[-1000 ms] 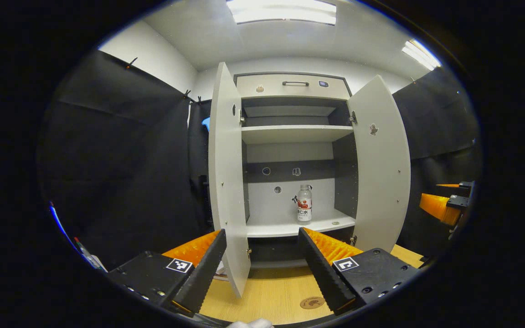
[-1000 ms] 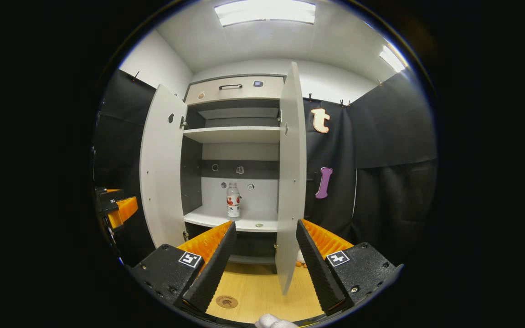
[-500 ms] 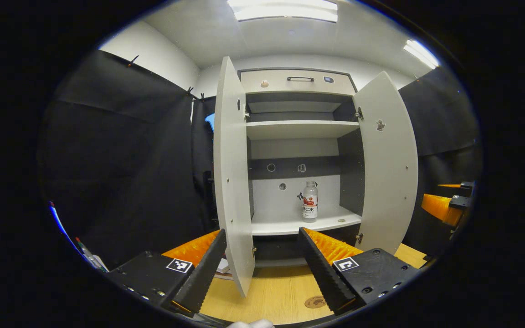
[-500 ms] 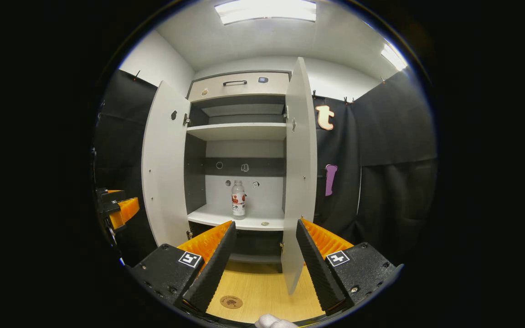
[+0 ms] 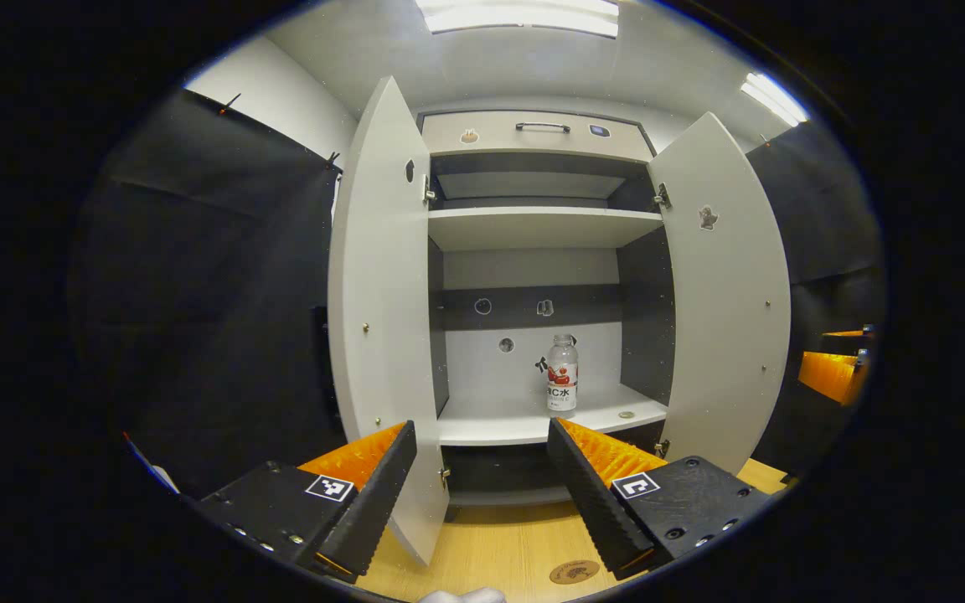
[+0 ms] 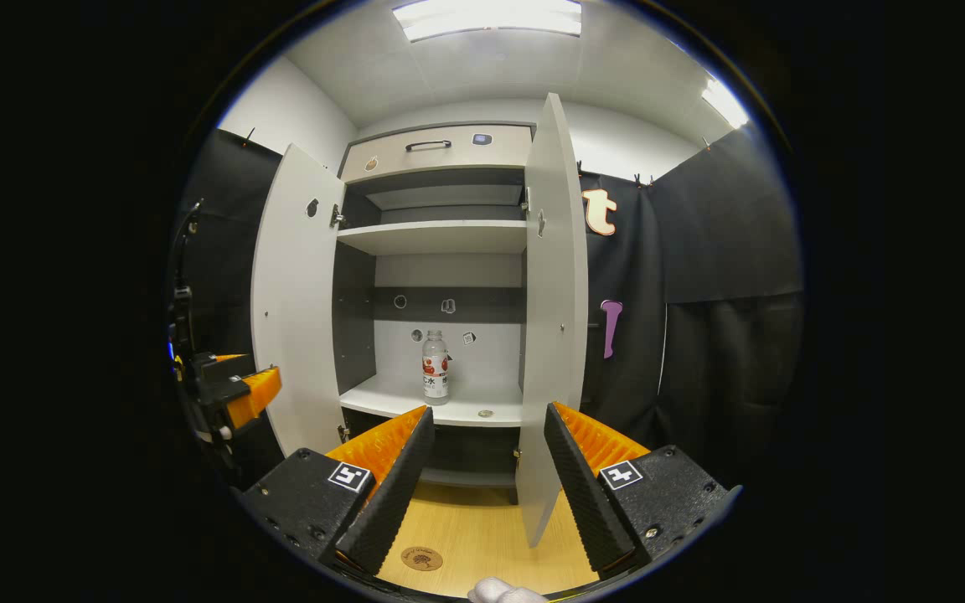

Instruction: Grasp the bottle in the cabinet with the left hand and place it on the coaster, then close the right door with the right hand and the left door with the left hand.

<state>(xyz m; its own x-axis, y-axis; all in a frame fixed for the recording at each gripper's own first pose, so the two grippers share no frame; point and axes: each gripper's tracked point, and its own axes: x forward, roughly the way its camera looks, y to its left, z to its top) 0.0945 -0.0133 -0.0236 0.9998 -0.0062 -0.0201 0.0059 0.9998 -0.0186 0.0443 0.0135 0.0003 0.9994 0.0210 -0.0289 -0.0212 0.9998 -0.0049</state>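
A clear bottle point(image 5: 562, 373) point(image 6: 435, 368) with a red and white label stands upright on the cabinet's lower shelf point(image 5: 524, 423) point(image 6: 441, 405). Both cabinet doors hang open: the left door point(image 5: 382, 310) point(image 6: 296, 293) and the right door point(image 5: 730, 285) point(image 6: 554, 318). A round brown coaster point(image 5: 574, 572) point(image 6: 421, 558) lies on the wooden table in front of the cabinet. My left gripper point(image 5: 482, 486) is open and empty, short of the shelf. My right gripper point(image 6: 482, 486) is open and empty too, with the right door's edge between its fingers farther off.
The wooden table point(image 5: 491, 548) point(image 6: 482, 536) runs up to the cabinet's base. An upper shelf point(image 5: 541, 224) and a drawer with a handle point(image 5: 543, 127) sit above. A small coin-like disc point(image 5: 626, 414) lies on the lower shelf. Black cloth walls stand on both sides.
Both grippers have moved closer to the cabinet, which looks larger now. The left gripper's view has swung so more of the left door's inner face shows. Both grippers stay open.
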